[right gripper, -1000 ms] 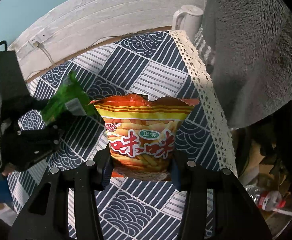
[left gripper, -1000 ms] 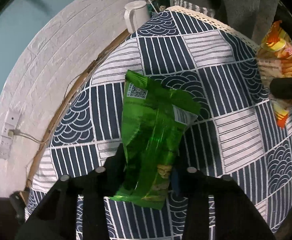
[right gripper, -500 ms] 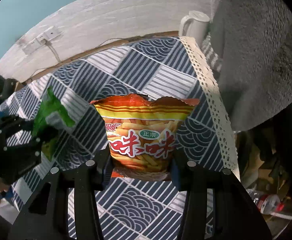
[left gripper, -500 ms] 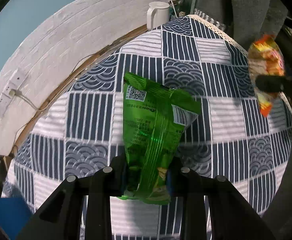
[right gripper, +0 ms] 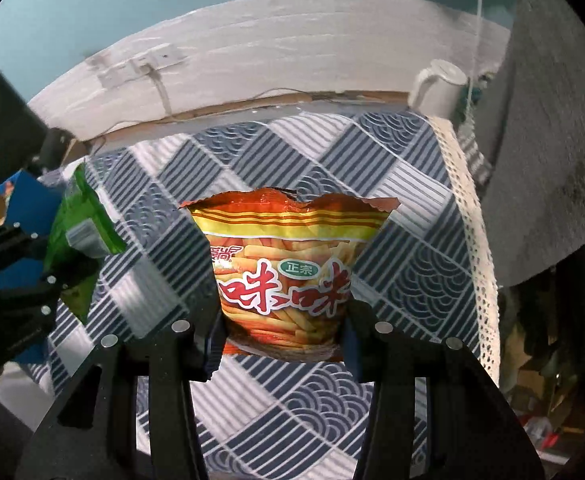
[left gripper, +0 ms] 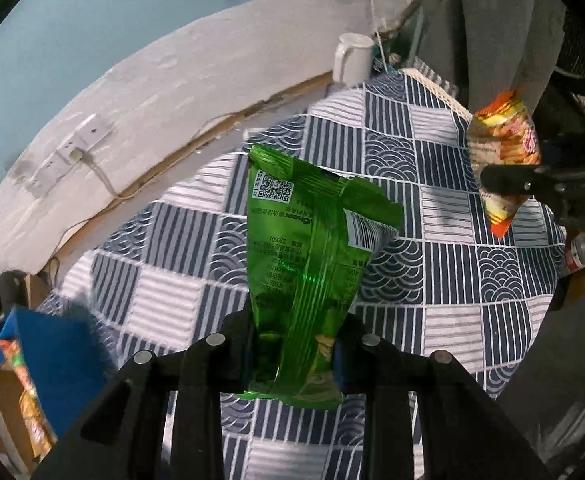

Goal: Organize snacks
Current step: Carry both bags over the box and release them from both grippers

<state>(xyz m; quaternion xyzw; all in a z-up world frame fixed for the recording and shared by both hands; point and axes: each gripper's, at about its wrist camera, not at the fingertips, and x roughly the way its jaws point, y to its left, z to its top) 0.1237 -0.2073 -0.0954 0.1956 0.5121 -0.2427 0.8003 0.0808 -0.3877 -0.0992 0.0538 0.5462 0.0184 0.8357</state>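
Note:
My left gripper (left gripper: 294,354) is shut on the lower end of a green snack bag (left gripper: 312,248), which hangs in the air above the patterned tablecloth (left gripper: 432,312). The right gripper (right gripper: 282,336) is shut on an orange and yellow bag of stick snacks (right gripper: 288,276), also lifted off the cloth. In the left wrist view that orange bag (left gripper: 502,148) shows at the far right, pinched in the black right gripper (left gripper: 504,184). In the right wrist view the green bag (right gripper: 80,232) and the left gripper (right gripper: 68,264) sit at the left edge.
A white mug (left gripper: 352,58) stands at the table's far corner by the wall. A blue cardboard box (left gripper: 48,360) with snack packs inside sits off the table's left end. A grey fabric (right gripper: 552,120) hangs past the lace-edged right side. A wall socket (left gripper: 76,148) has a cable.
Both grippers have risen with their bags, and the table looks farther away. The left gripper has swung left, so the blue box comes into its view.

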